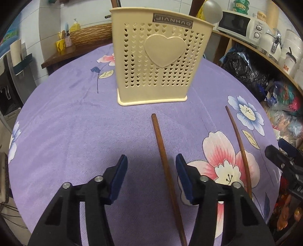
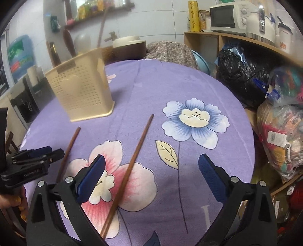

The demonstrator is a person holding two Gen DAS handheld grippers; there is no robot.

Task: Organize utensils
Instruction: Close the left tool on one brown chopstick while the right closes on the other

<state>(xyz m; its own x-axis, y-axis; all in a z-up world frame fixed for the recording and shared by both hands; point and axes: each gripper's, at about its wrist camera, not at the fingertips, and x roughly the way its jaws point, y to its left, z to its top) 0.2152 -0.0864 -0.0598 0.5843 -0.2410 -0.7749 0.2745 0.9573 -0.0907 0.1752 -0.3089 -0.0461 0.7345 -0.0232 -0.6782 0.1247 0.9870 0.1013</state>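
A cream perforated utensil holder point(image 1: 151, 62) point(image 2: 81, 90) stands upright on the purple floral tablecloth point(image 1: 75, 123), with wooden handles and a grey ladle head point(image 1: 214, 11) sticking out of it. Two brown chopsticks lie in front of it. One chopstick point(image 1: 160, 143) point(image 2: 71, 147) runs between the fingers of my left gripper point(image 1: 150, 166) point(image 2: 53, 151), nearer the right pad, and neither pad presses on it. The other chopstick point(image 1: 243, 151) point(image 2: 136, 151) lies between the wide-open fingers of my right gripper point(image 2: 151, 166) point(image 1: 274, 149), close to the left pad and untouched.
The round table's edge curves close on the right, with black and coloured bags point(image 2: 246, 81) beyond it. A wooden shelf holds a white microwave point(image 2: 227, 17) and kettles. A wicker basket point(image 1: 89, 34) sits behind the table; a hand point(image 2: 17, 204) shows at the left.
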